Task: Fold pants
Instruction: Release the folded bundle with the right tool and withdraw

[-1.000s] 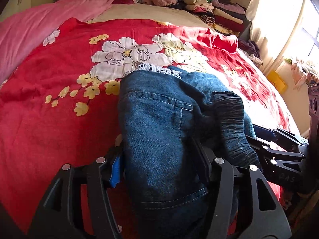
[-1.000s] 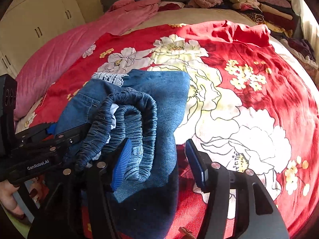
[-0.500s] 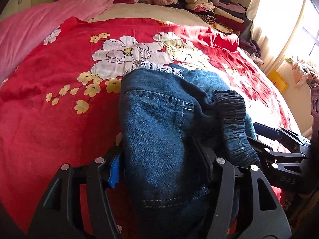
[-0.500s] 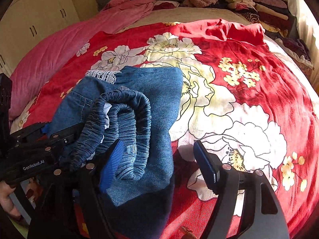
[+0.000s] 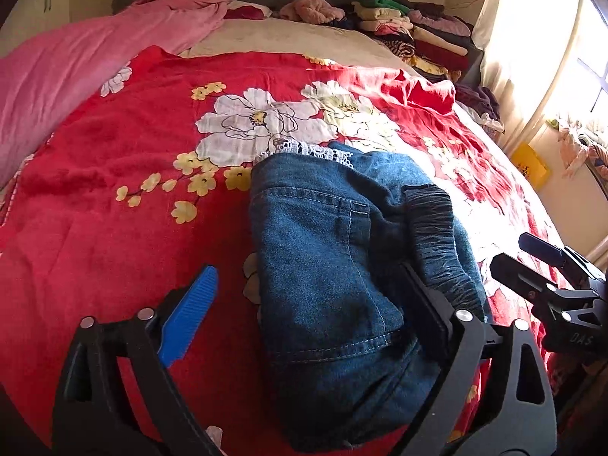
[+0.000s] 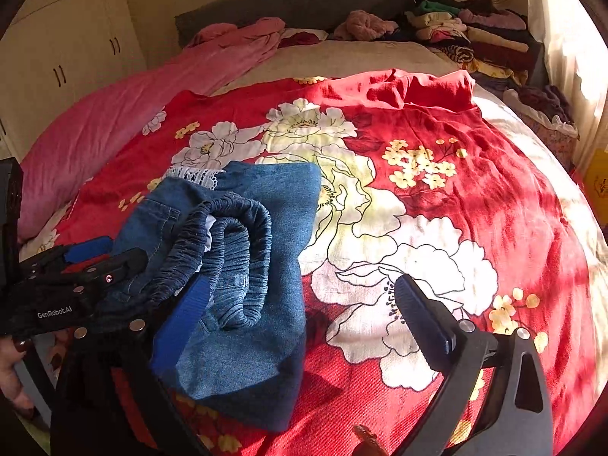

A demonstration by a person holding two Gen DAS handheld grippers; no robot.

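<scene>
Bed covered by red floral blanket; pink quilt along one side, stacked clothes at headboard end. Folded denim pants lie on blanket, near edge, elastic waistband bunched on top, lace trim at far end. Left claw jaws just opened, wide apart, straddling pants, blue pad clear of denim. Right claw jaws just opened, wide apart, left pad beside waistband, not gripping.
</scene>
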